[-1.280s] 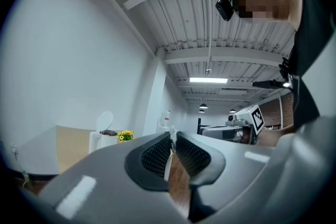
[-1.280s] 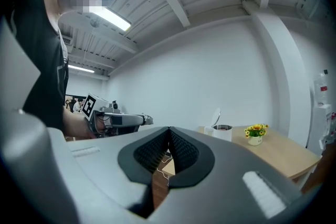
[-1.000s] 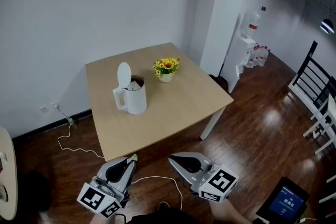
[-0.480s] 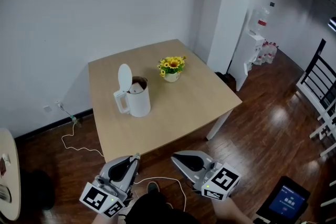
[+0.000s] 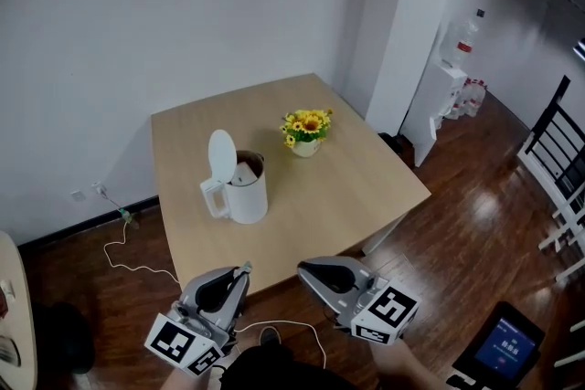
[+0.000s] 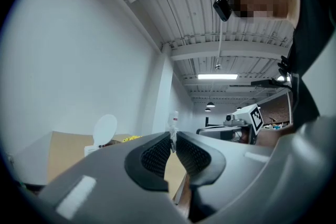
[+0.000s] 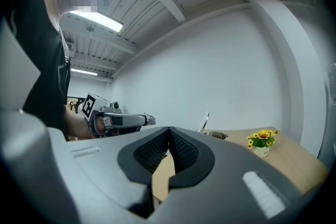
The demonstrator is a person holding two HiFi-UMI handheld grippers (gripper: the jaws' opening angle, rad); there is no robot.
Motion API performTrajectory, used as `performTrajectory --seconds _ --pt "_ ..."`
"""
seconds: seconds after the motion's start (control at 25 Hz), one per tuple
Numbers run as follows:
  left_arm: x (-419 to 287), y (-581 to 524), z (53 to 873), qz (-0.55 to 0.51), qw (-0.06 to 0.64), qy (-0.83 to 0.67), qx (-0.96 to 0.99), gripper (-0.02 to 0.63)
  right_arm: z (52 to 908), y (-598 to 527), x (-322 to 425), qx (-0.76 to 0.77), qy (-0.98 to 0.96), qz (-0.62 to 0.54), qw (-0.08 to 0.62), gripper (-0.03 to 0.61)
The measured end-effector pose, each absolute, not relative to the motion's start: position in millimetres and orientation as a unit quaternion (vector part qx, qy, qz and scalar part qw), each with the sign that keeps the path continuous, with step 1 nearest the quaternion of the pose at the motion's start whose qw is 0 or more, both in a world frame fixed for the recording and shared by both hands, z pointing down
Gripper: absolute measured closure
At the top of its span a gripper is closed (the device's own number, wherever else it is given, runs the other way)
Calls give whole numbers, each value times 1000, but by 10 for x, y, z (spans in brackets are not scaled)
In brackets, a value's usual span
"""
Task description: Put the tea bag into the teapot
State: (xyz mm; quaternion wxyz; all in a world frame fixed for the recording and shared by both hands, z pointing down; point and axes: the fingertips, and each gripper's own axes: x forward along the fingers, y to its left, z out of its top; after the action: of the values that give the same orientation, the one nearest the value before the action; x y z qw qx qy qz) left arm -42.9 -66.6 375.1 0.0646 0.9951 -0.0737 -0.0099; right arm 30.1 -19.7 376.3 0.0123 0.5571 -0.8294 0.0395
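The teapot point(image 5: 242, 192) is a white kettle with its lid point(image 5: 222, 158) flipped up, standing left of centre on the wooden table point(image 5: 356, 183). Both grippers hang below the table's near edge, well short of the kettle. My left gripper point(image 5: 242, 271) is shut, and a small white piece that looks like the tea bag point(image 6: 172, 126) shows between its tips. My right gripper point(image 5: 304, 268) is shut with nothing in it. In the left gripper view the kettle point(image 6: 102, 136) lies ahead on the left. In the right gripper view the jaws point(image 7: 169, 131) meet, with the raised lid point(image 7: 205, 122) beyond.
A small pot of yellow flowers point(image 5: 308, 131) stands behind and to the right of the kettle. A white cord point(image 5: 119, 251) trails over the dark wood floor at the left. A pillar point(image 5: 402, 23), a water dispenser point(image 5: 452, 78) and a black railing point(image 5: 558, 132) lie to the right.
The table and kettle have come slightly nearer and lower in the head view. Both grippers stay shut at the bottom, now just under the table's near edge.
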Motion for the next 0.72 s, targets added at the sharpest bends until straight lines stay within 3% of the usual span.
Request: performTrajectory --seconds 0.72 --pt "84 -1599 3758 -22 69 -64 995 575 3728 -1231 725 572 -818 46 37 575"
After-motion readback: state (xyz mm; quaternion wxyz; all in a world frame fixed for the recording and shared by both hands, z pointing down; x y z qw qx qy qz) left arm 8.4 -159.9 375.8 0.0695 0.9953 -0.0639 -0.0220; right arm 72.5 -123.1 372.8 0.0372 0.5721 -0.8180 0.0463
